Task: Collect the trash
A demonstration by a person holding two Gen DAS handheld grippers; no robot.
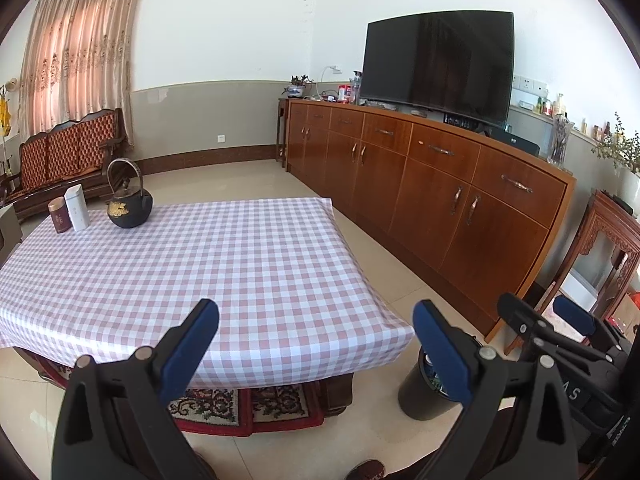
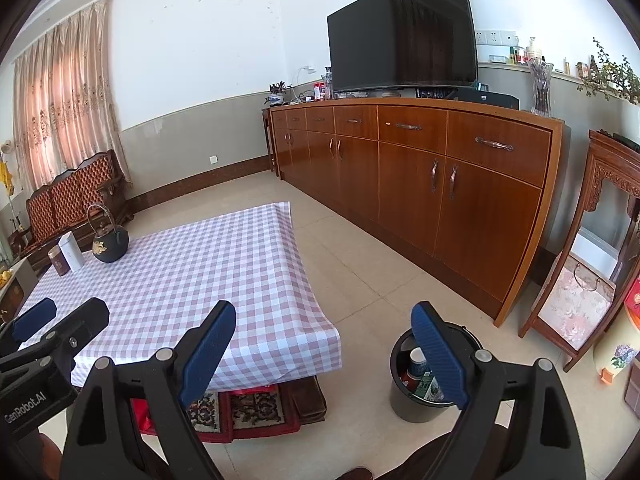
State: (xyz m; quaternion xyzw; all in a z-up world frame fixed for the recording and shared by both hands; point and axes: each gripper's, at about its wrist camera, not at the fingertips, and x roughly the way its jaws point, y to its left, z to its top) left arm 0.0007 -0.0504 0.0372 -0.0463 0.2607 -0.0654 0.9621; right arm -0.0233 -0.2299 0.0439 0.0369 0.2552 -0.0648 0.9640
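A dark round trash bin (image 2: 404, 404) stands on the tiled floor by the table's near right corner. Inside it are a paper cup (image 2: 417, 358) and some wrappers. In the right wrist view my right gripper (image 2: 324, 316) is open and empty, its right pad over the bin's mouth. My left gripper (image 1: 316, 316) is also open and empty above the near edge of the checked tablecloth (image 1: 240, 260), with the bin (image 1: 414, 396) partly hidden behind its right finger. Each gripper shows in the other's view: the right gripper (image 1: 544, 312) and the left gripper (image 2: 64, 312).
On the table's far left stand a black iron teapot (image 1: 130, 206), a white tin (image 1: 77, 208) and a brown tin (image 1: 58, 216). A long wooden sideboard (image 1: 440, 184) with a TV (image 1: 438, 60) runs along the right. A carved stand (image 2: 580, 280) is at the far right, a sofa (image 1: 60, 160) at the back left.
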